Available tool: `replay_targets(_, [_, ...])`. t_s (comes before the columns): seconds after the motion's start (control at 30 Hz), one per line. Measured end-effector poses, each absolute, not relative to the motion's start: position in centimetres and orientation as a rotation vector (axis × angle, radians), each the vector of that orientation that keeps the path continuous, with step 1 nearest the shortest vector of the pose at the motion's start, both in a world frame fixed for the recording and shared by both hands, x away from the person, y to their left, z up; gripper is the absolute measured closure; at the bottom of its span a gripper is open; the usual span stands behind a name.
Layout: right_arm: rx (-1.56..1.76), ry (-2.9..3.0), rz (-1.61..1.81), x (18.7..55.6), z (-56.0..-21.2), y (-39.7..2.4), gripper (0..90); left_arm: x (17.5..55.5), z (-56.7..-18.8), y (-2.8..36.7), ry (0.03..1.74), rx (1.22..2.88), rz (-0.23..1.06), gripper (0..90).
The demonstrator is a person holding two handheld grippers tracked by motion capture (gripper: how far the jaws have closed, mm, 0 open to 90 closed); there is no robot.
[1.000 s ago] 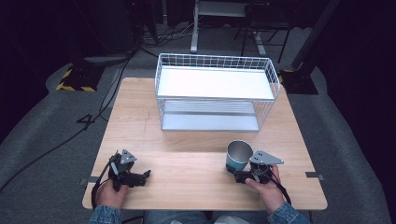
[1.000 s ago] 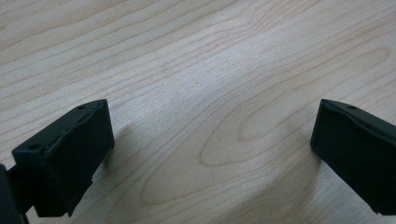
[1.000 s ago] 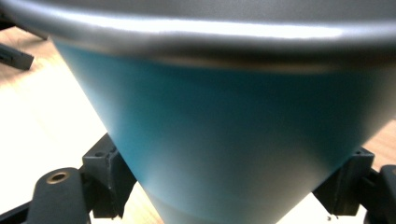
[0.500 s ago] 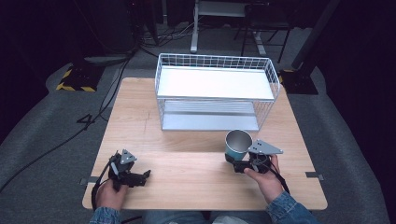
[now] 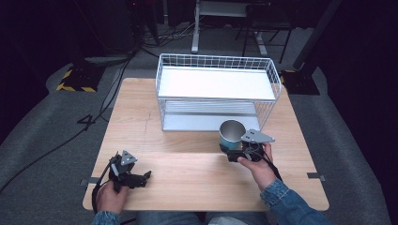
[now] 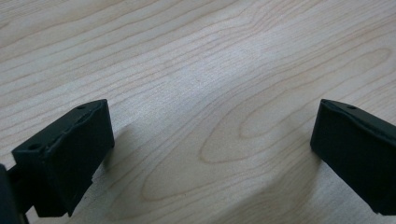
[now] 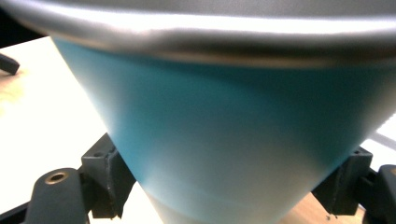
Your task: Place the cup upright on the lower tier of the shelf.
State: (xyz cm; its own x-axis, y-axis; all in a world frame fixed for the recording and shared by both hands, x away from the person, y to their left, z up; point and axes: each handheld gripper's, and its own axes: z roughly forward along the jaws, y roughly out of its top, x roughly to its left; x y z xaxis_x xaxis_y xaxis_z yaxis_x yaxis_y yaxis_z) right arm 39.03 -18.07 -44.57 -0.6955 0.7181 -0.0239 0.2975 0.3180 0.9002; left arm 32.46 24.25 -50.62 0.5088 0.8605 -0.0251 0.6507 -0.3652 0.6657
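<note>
Comparing with a second ago, the teal metal cup with the silver rim (image 5: 232, 135) has travelled away from the person and a bit toward the white wire two-shelf rack (image 5: 216, 93), carried by the right gripper (image 5: 233, 151). The right hand (image 5: 257, 164) has reached forward with it, denim sleeve (image 5: 286, 202) showing more. The left gripper (image 5: 141, 178) hasn't budged, still parked near the front left corner of the light wooden table (image 5: 141, 122).

The cup stands pretty much upright, long axis vertical, open mouth facing up, and it's wider at the rim than at the base. In the right gripper view the jaws are clamped on either side of the narrow lower part of the cup (image 7: 224, 140), so that one is gripping it for sure. From above, the cup sits just in front of the rack's lower shelf, near its right half; whether it's touching the wire can't be told.

In the left gripper view the jaws are spread wide apart with bare wood grain (image 6: 210, 93) between them, nothing held.

Room-wise, the middle and left of the table are open. The rack takes up the far centre, its right end close to the table's right edge. The cup is well in from the front edge.
</note>
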Motion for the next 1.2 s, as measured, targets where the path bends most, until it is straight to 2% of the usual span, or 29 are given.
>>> replay_targets(0.83, [0.949,2.105,1.287,46.3,-44.9,-14.5,20.7,32.4,-50.6,24.2,1.238,2.125,0.438,0.0])
replay_targets(1.2, [0.979,2.055,1.314,48.2,-45.3,-13.8,20.7,32.4,-50.6,24.3,1.237,2.128,0.439,0.0])
